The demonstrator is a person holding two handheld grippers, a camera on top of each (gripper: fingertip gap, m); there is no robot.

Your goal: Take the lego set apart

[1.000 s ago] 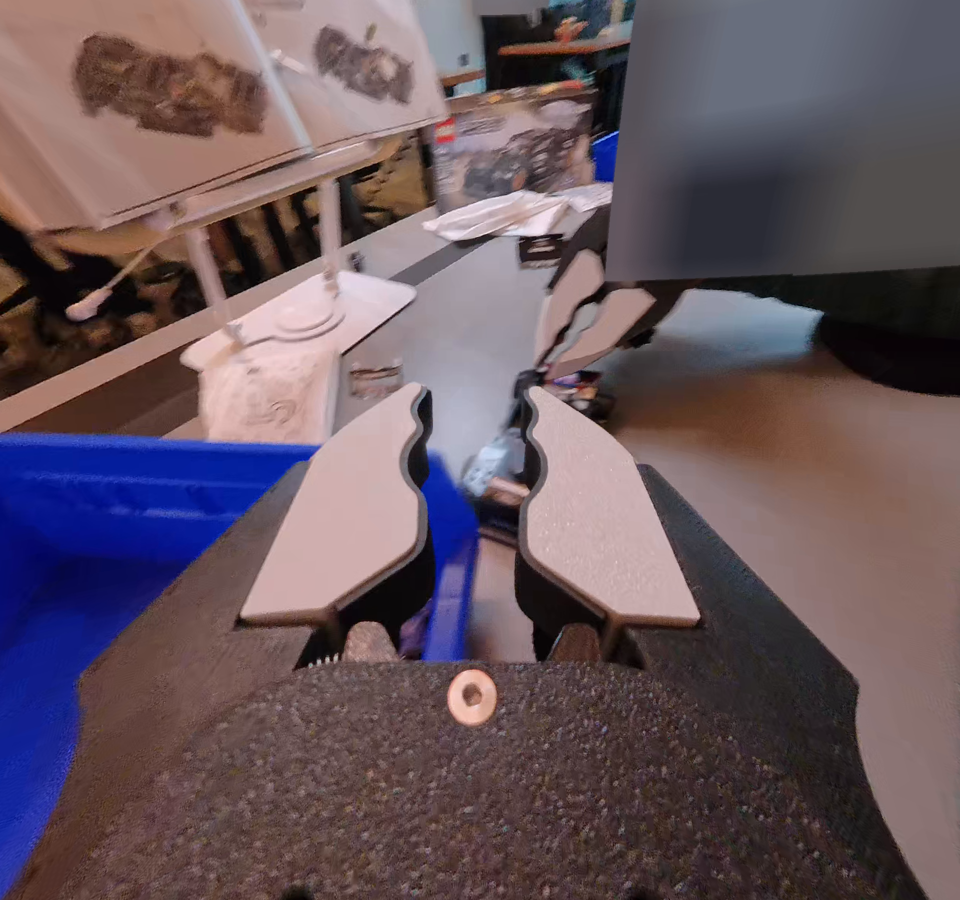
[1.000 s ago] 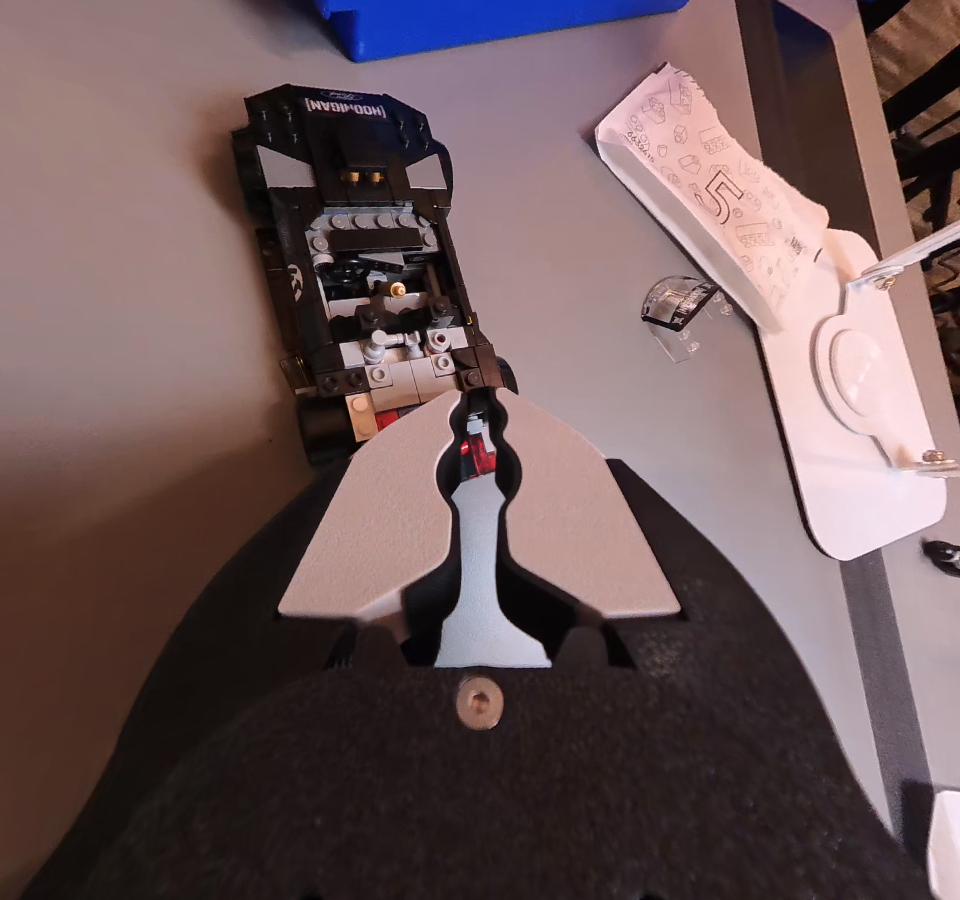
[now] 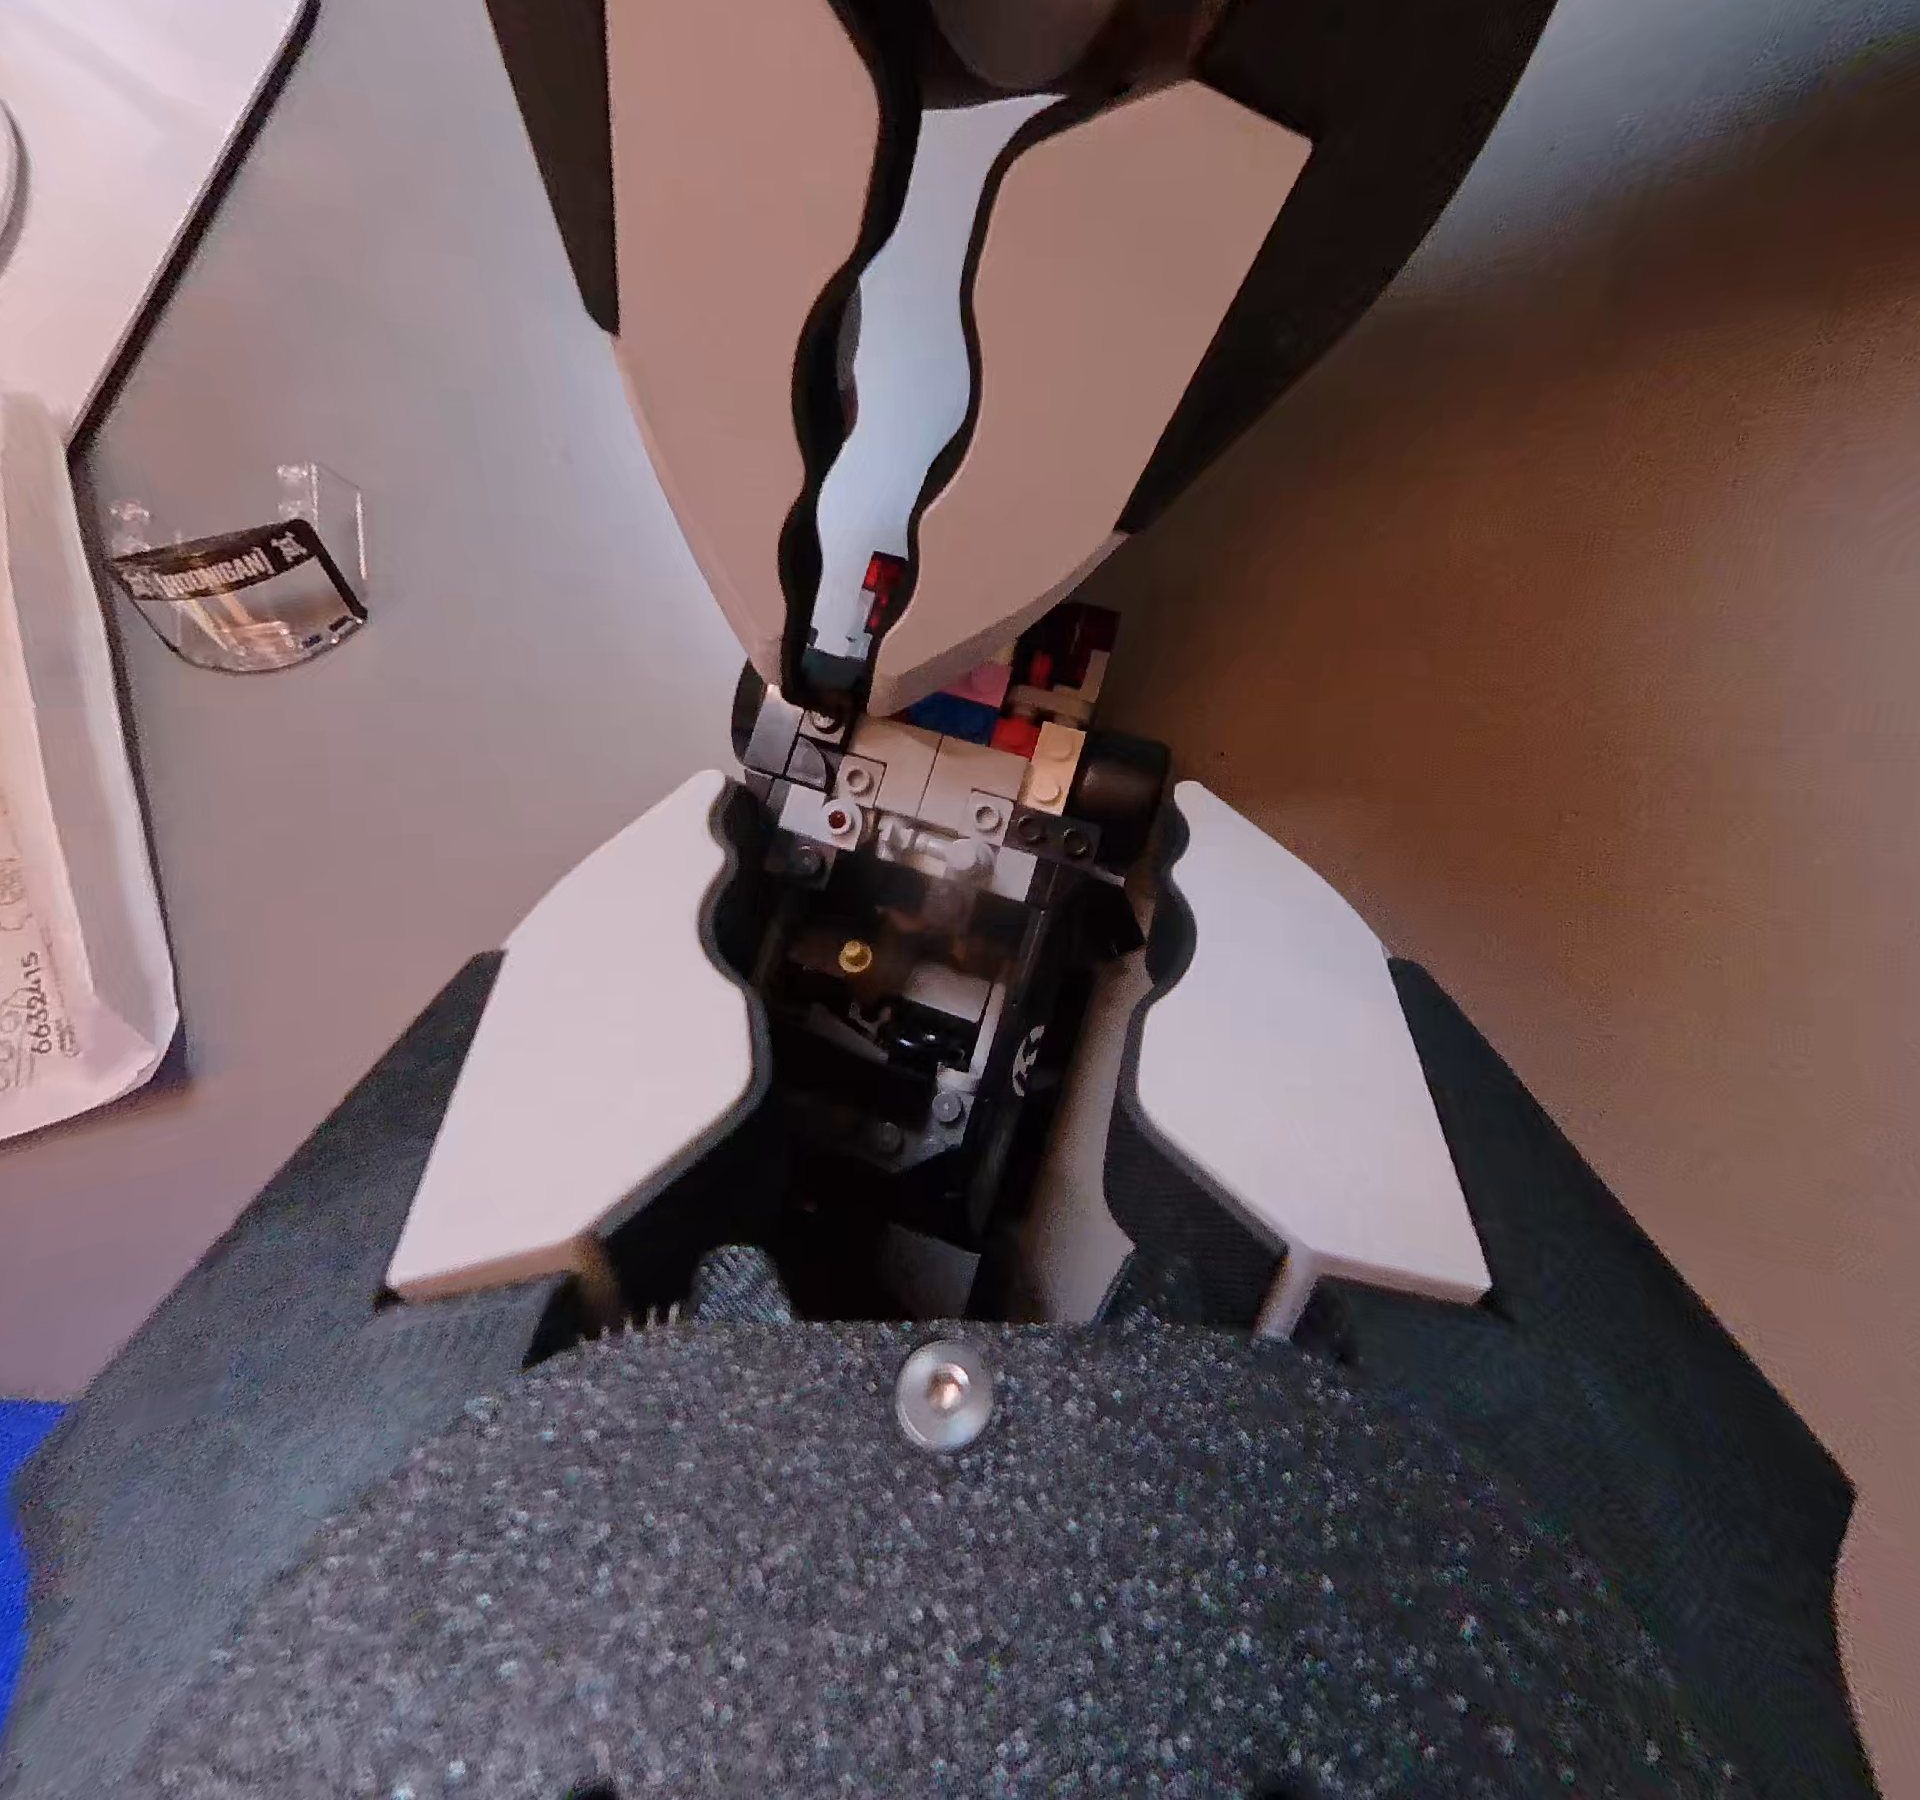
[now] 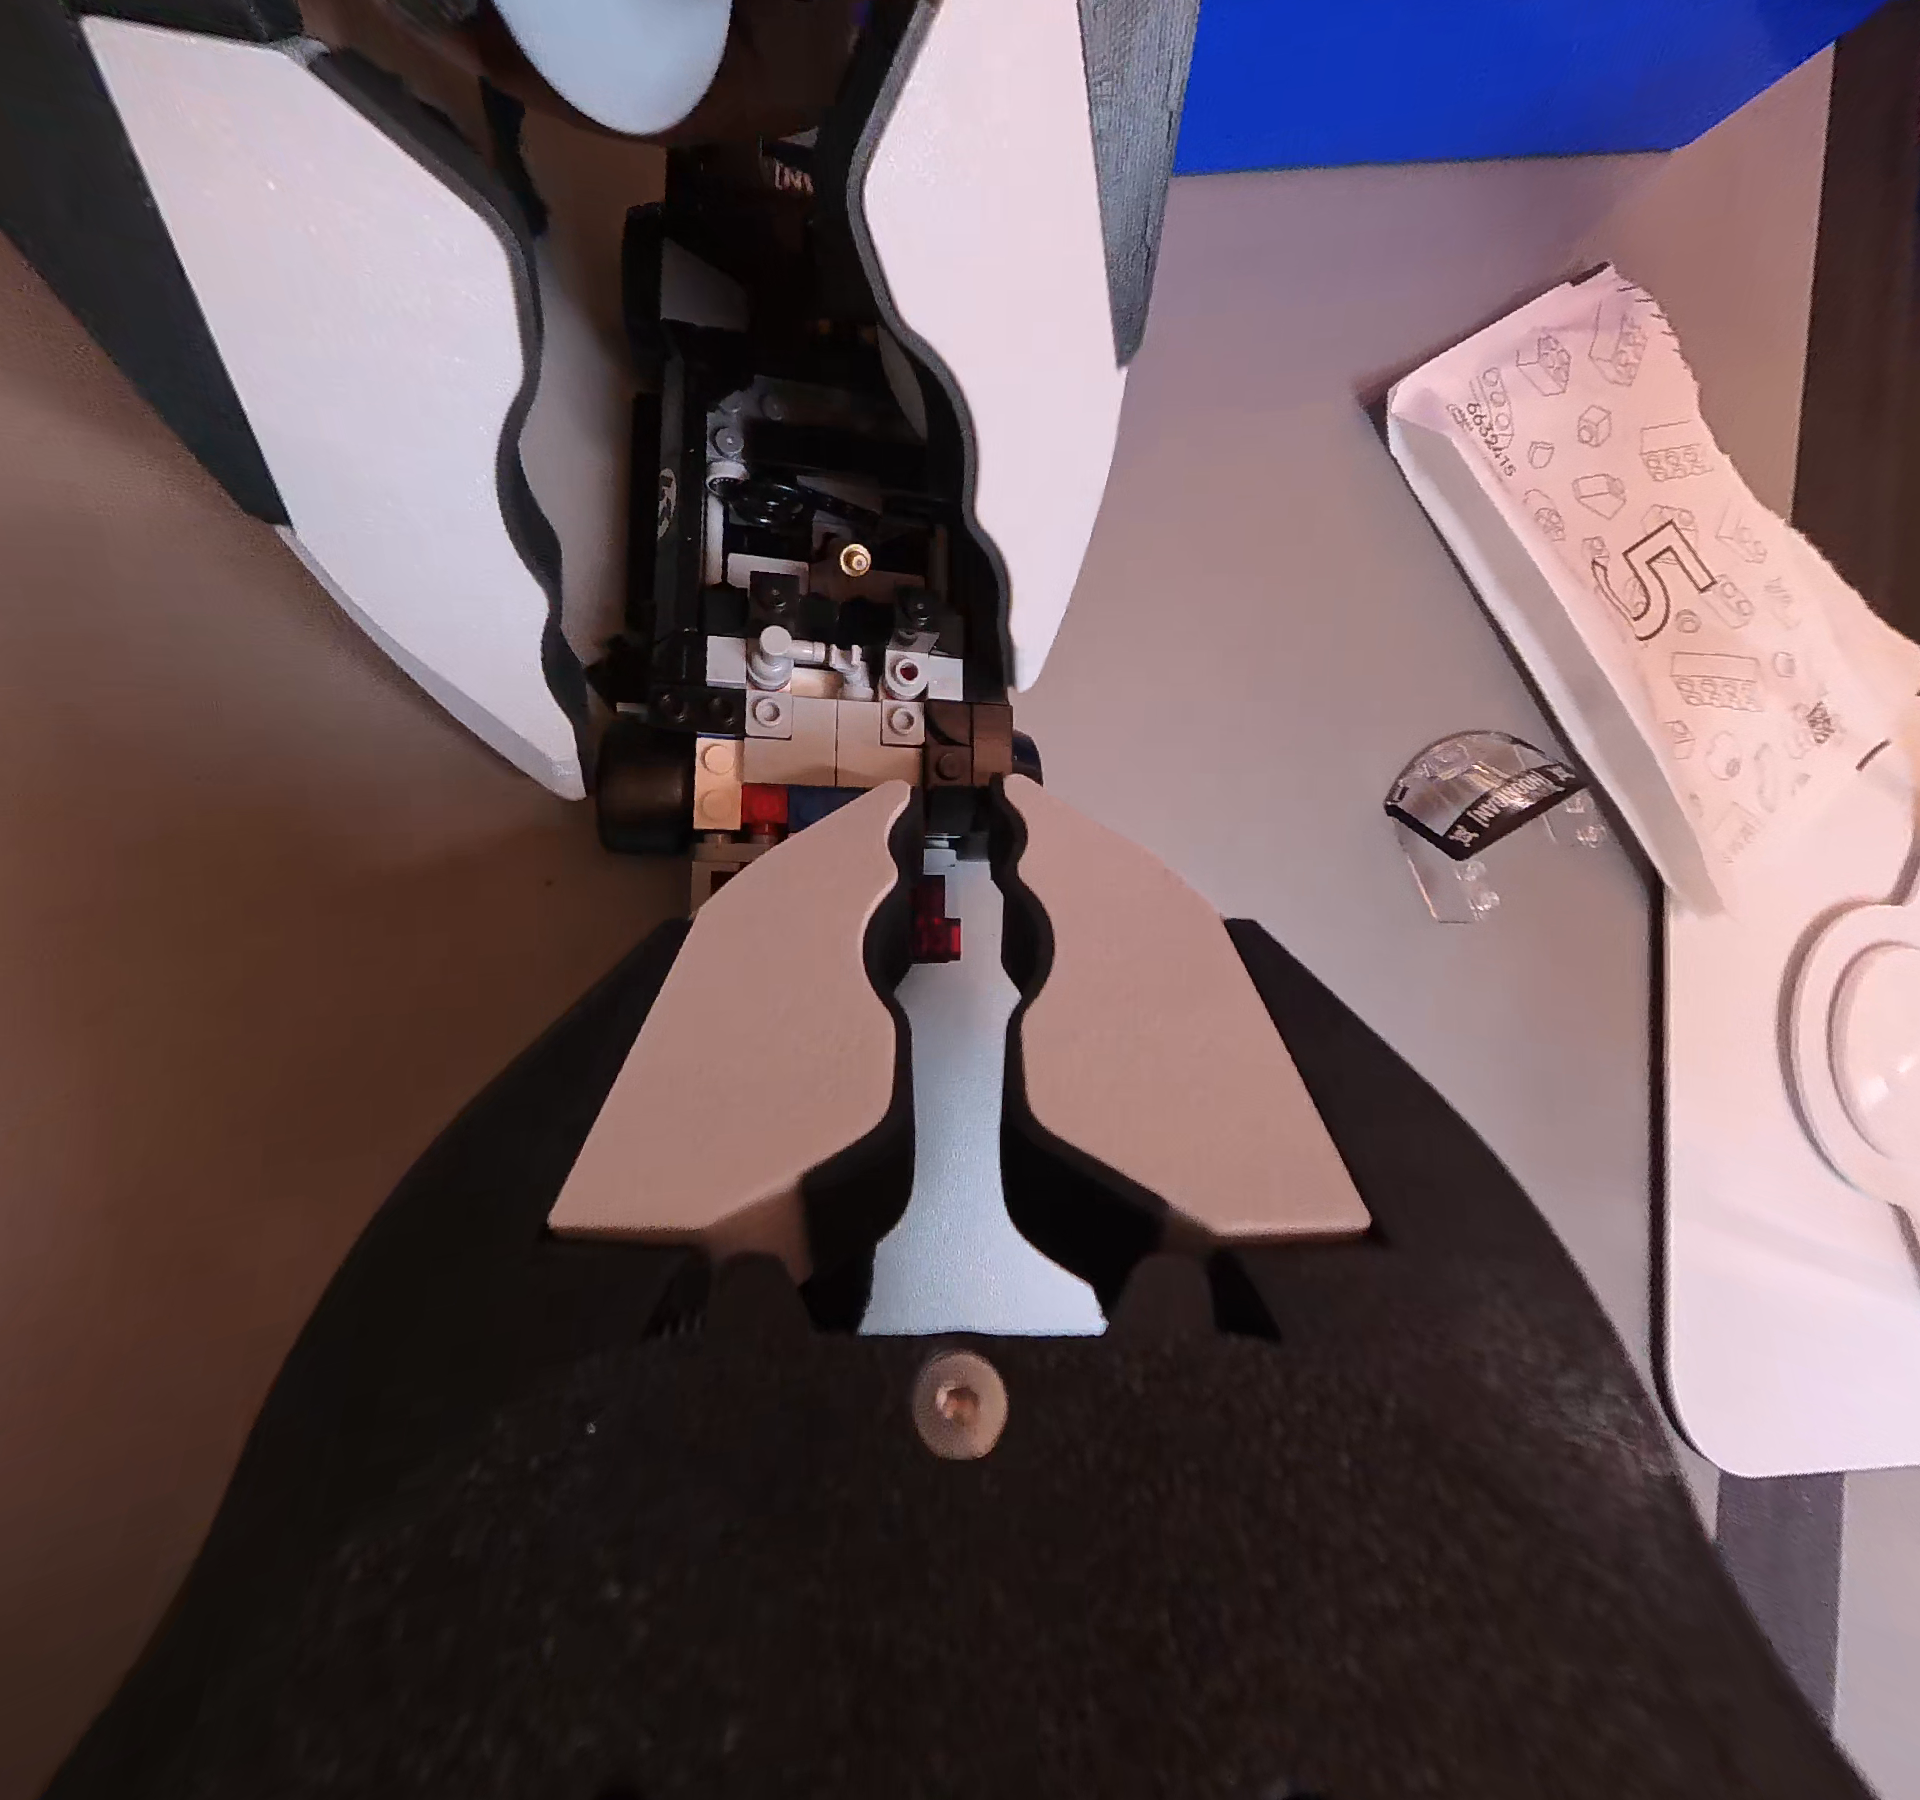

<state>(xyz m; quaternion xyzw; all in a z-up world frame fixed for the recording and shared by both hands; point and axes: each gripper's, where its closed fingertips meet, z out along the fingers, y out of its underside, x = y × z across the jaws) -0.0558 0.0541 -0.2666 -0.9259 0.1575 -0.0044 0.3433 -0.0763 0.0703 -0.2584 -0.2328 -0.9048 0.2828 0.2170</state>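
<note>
The black lego car lies on the grey table, roof off, with its interior showing. My left gripper is open wide and straddles the car's body, one finger along each side. My right gripper is nearly closed on a small dark piece at the car's front corner; a red piece shows in the gap behind its tips. In the left wrist view the right gripper comes in from the top. In the right wrist view the left gripper comes in from the top around the car.
A clear windscreen piece with a black sticker lies loose to the side, also in the left wrist view. A printed paper bag rests on a white stand base. A blue bin stands behind the car. The grippers are tip to tip, or close to it.
My left gripper has come from above the blue bin down over the car and opened wider around its body. My right gripper has stayed at the car's front end.
</note>
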